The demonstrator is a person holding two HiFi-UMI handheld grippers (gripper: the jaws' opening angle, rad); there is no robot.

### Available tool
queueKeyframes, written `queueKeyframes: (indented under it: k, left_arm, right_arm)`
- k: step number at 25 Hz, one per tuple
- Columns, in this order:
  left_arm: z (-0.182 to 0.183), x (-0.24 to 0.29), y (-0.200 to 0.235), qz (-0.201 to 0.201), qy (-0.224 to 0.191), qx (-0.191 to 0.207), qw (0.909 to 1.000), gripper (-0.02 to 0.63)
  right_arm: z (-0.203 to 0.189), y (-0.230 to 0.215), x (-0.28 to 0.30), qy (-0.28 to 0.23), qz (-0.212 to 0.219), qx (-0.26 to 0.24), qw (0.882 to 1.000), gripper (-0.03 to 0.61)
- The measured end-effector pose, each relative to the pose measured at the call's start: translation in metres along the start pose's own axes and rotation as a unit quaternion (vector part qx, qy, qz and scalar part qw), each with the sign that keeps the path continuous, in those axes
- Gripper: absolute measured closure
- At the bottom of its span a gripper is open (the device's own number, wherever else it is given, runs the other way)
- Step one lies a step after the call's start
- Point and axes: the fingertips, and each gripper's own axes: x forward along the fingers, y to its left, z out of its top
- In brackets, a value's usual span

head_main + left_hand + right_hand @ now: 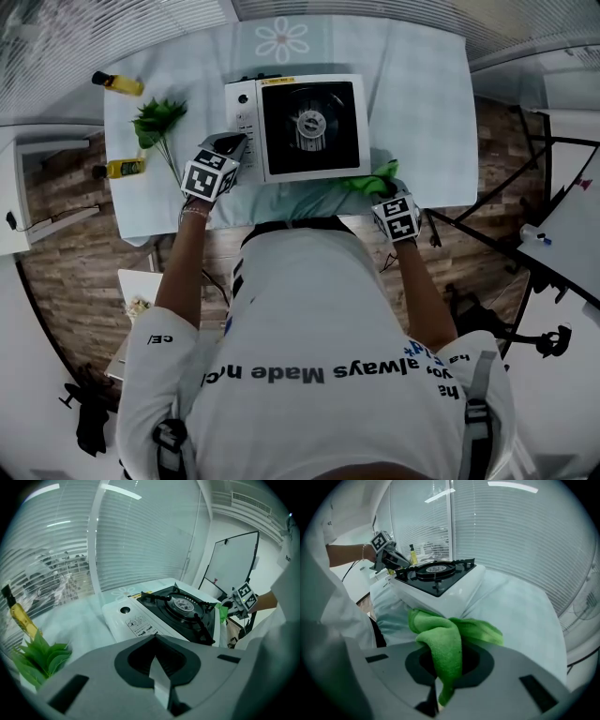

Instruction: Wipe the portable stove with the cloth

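At the near edge of the white square portable stove [309, 172], the right gripper [438, 704] clamps a green fluffy cloth [440, 644]; the left gripper [161, 686] has its jaws together.

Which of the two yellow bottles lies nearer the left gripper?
The near bottle, just this side of the leaves; the far bottle sits beyond them.

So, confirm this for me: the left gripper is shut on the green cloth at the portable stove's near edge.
Not quite: it is the right gripper that is shut on the green cloth at the portable stove's near edge, as the right gripper view shows. The left gripper has its jaws together on nothing.
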Motion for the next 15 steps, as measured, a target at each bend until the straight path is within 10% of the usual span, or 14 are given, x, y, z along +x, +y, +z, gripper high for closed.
queueKeyframes:
  k: [15]
  left_arm:
    - [0.001,0.000,0.000,-0.005,-0.013,-0.024,0.9996,0.603]
  right_arm:
    - [0.027,-0.042,0.016,0.019,-0.023,-0.053,0.998,0.555]
